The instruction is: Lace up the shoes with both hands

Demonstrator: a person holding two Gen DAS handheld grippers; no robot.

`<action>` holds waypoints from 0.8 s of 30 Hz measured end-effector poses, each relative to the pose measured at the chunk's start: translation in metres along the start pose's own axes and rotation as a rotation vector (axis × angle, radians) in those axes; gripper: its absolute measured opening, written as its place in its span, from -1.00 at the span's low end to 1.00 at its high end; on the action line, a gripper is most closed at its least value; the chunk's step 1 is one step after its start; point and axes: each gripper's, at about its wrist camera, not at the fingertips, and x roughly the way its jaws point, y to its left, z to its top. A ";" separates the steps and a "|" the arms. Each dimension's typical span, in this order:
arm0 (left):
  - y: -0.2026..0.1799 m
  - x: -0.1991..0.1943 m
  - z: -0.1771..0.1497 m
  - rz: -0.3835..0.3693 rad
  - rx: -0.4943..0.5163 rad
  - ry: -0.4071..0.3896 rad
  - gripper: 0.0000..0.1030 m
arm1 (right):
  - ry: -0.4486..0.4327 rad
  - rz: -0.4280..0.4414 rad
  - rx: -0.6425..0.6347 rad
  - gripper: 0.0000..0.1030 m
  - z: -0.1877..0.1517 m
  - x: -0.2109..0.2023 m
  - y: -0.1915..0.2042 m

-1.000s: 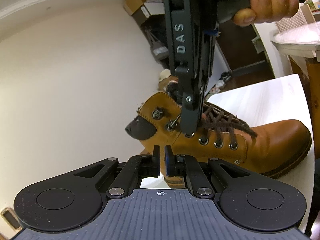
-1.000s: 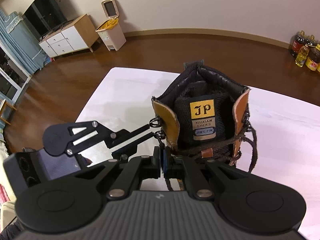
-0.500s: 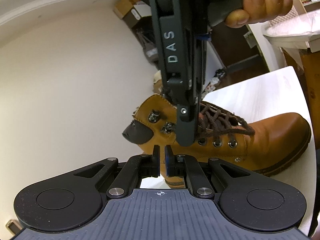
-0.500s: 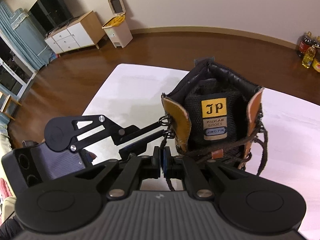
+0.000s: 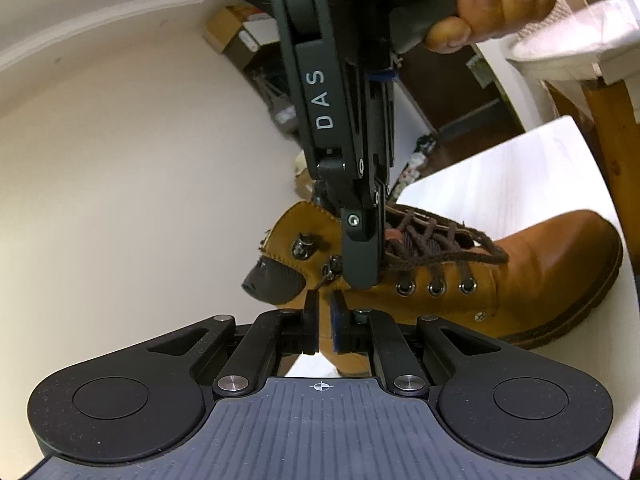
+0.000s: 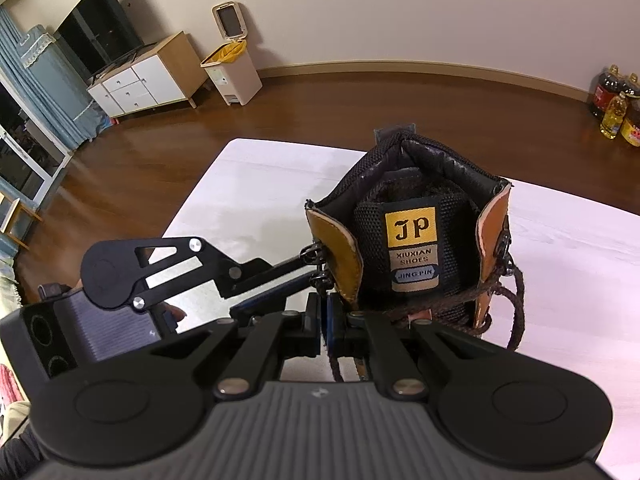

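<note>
Left wrist view: nearest, at bottom centre, the left claw [image 5: 324, 320] has a narrow gap between its pads. Its jaws have just been opening a little, and nothing shows between them. Just above it, the right claw [image 5: 360, 272] comes straight down from the top of the frame, held by a hand [image 5: 480, 12]. Its tip sits against the side of a tan boot [image 5: 520, 280], beside the two metal hooks [image 5: 302, 246] near the ankle. The boot lies broadside to the left claw on a white tabletop [image 5: 500, 184]: ankle at centre, toe at the right edge. A dark brown lace [image 5: 440, 248] criss-crosses its front.

Right wrist view: at bottom centre the right claw [image 6: 324, 320] is pinched shut on a strand of the lace [image 6: 516, 304], which runs from the hooks through the pads and out below. The left claw [image 6: 310, 268] reaches in from the left of the frame, its tips level with the hooks [image 6: 314, 250]. Beyond stands the boot [image 6: 416, 240], its length running away up the frame, tongue label facing the camera, with the tabletop [image 6: 260, 184] behind it.

The hooks probably matter next. Both claws sit just beside them, the left aimed squarely at them from the side.
</note>
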 end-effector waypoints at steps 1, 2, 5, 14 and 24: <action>-0.001 0.000 0.000 0.007 0.013 0.003 -0.83 | 0.000 0.000 0.000 -0.93 0.000 0.000 0.000; -0.002 0.000 0.001 0.015 0.033 0.005 -0.79 | 0.000 0.001 0.002 -0.93 0.000 0.001 0.000; -0.003 0.000 0.003 0.009 0.076 0.000 -0.74 | -0.004 0.008 0.003 -0.93 0.001 0.000 -0.001; -0.004 0.005 0.008 -0.030 0.146 0.010 -0.85 | -0.009 0.008 -0.012 -0.93 0.001 -0.002 0.000; -0.005 0.011 -0.003 -0.023 0.050 0.126 -0.97 | -0.024 0.026 -0.059 -0.75 -0.007 -0.005 0.002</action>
